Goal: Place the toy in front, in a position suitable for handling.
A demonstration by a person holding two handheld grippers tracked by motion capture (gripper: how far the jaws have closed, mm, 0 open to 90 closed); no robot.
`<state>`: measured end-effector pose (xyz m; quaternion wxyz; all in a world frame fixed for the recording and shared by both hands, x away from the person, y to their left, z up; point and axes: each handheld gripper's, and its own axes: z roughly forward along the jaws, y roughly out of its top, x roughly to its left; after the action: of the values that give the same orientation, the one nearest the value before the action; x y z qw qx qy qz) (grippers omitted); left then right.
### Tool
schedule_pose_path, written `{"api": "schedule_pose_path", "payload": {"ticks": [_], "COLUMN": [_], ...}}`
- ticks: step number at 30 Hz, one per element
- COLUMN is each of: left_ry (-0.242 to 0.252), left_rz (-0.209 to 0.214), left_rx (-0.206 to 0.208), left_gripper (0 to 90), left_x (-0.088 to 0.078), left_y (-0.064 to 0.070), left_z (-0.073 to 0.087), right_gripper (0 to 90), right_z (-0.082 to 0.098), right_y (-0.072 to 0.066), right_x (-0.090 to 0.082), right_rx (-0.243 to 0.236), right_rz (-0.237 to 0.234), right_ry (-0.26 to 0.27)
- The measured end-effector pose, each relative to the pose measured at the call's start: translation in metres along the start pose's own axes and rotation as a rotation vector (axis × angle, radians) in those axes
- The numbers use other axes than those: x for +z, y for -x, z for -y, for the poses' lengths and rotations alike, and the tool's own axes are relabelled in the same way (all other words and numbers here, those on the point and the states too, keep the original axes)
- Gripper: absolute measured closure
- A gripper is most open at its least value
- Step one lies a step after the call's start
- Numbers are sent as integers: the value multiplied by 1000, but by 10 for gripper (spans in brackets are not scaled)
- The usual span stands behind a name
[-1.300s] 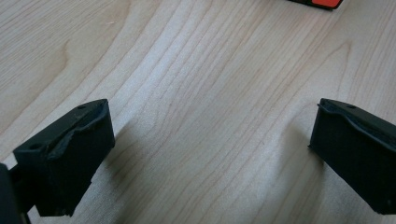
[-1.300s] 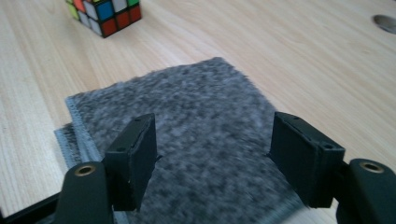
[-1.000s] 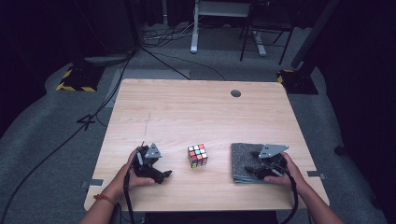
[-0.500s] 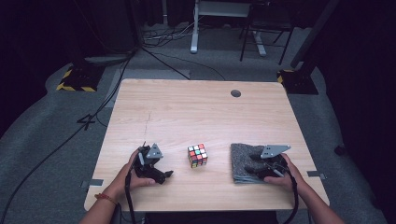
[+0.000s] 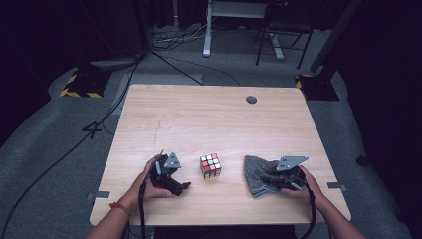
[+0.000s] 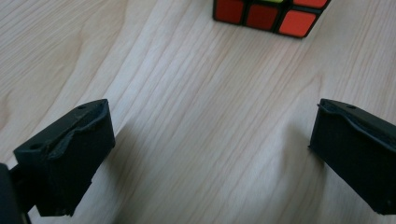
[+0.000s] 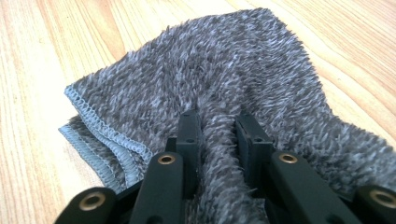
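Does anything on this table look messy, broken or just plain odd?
Nothing looks broken or spilled. The grey towel is the one untidy thing: it lies rumpled, with a ridge of it pinched up between the right tongs, whose jaws have just been closing. The Rubik's cube sits scrambled, its colours mixed. The left tongs stand open over bare wood.

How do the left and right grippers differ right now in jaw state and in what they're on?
The left gripper has its jaws wide apart over bare wood, short of the cube. The right gripper has just been closing its jaws, which now pinch a ridge of the grey cloth.
The left holds nothing; the right grips the cloth.
Both sit low at the table's near edge, each in one of the person's hands.
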<state>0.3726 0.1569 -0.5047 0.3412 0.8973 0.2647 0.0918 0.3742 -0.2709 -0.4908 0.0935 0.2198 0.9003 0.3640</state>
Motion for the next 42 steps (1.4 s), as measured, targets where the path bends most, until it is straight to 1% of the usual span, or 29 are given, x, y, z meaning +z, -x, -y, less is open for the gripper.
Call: {"api": "schedule_pose_path", "payload": {"ticks": [1,2,4,5,6,9,10,11,12,13,15,16,17,18,19,20,22,23,24,25,26,28,30,31,34,36,38,39,42], "left_ry": [0,1,0,0,1,2,2,2,11,10,13,24,36,38,39,50,71,78,80,79,81,73,68,67,88,94,92,91,92], "left_rz": [0,13,18,18,26,36,47,47,52,61,63,65,71,80,92,102,109,113,120,128,136,135,146,142,138,146,139,143,138], "left_rx": [0,12,13,13,20,32,43,43,55,58,60,58,61,66,64,69,80,80,87,97,103,109,121,121,117,112,111,114,121], "left_gripper": [3,5,2,2,2,2,5,10,17,26,55,55,109,196,183,147,170,152,164,157,160,163,166,177,197,216,240,255,285], "left_x": [0,5,10,10,15,20,24,24,29,31,33,35,37,38,39,40,40,41,42,42,43,45,45,44,42,42,42,41,42], "left_y": [0,1,2,2,4,5,6,6,9,9,10,11,12,12,12,12,12,13,13,13,14,16,16,16,15,14,14,14,14], "left_z": [0,-6,-11,-11,-16,-23,-28,-28,-33,-36,-38,-41,-46,-49,-52,-54,-58,-60,-62,-64,-65,-67,-67,-67,-67,-66,-66,-66,-67], "right_gripper": [742,748,749,749,749,749,750,750,750,750,749,749,749,748,748,748,748,748,748,748,748,748,749,749,751,753,756,758,765], "right_z": [0,0,0,0,1,1,2,2,1,1,2,2,2,2,2,2,3,3,3,3,3,3,3,3,3,3,4,4,5], "right_y": [0,0,0,0,0,1,1,1,0,0,0,0,0,0,0,-1,-1,-1,0,0,0,0,0,0,0,0,1,1,1], "right_x": [0,0,0,0,0,0,0,0,0,0,0,0,0,0,0,0,0,0,0,0,0,0,0,0,0,0,0,0,-1], "right_rx": [0,-6,-7,-7,-8,-8,-9,-9,-14,-17,-16,-16,-15,-14,-15,-14,-15,-17,-15,-15,-15,-15,-13,-13,-13,-11,-7,-1,0], "right_rz": [0,5,8,8,5,4,5,5,10,11,11,10,9,10,10,13,13,13,11,9,9,9,9,9,8,8,4,3,2], "right_ry": [0,0,1,1,7,13,15,15,13,13,13,14,15,17,16,18,19,20,21,21,21,21,21,21,24,27,32,36,40]}}
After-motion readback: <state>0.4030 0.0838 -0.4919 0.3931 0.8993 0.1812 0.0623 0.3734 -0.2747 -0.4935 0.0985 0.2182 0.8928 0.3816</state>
